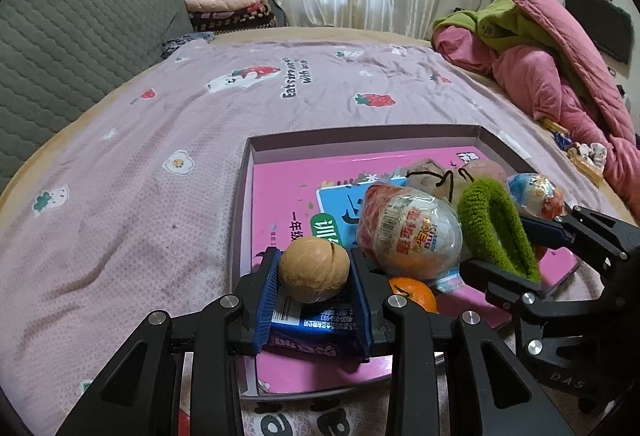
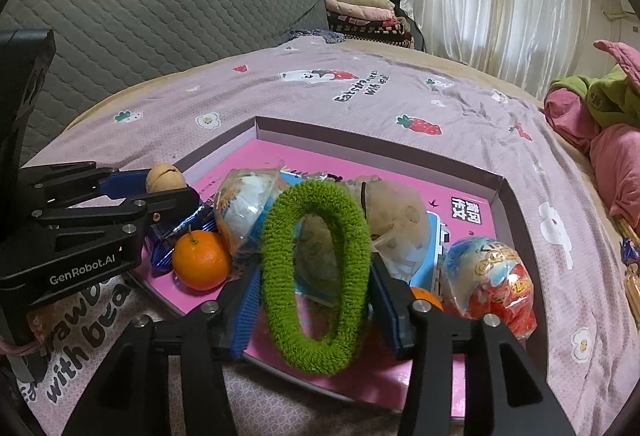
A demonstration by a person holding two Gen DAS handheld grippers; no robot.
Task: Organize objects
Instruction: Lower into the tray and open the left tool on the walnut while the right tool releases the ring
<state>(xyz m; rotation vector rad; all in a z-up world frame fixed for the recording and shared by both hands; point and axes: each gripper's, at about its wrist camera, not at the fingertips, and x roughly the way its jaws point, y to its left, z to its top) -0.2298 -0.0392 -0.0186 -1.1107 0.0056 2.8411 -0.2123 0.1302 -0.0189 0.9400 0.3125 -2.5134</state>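
The walnut [image 1: 313, 270] sits clamped between the blue pads of the left gripper [image 1: 314, 286], held just over the near left corner of the shallow box [image 1: 256, 152] on the bed. Beside it the right gripper [image 2: 314, 290] has its jaws apart around the green fuzzy hair band [image 2: 316, 272]; the band stands between the pads, and whether they still touch it I cannot tell. Already gathered in the box, on the pink book [image 1: 296, 180] lining its bottom, are two wrapped toy eggs [image 1: 412, 232], a mandarin [image 2: 201, 261], a blue snack packet [image 1: 308, 334] and a beige pouch [image 2: 396, 212]. I judge the sorting well along: the walnut and band remain to be set down, and a few small items [image 1: 580, 156] lie on the pink bedsheet [image 1: 160, 140] to the right, outside the box
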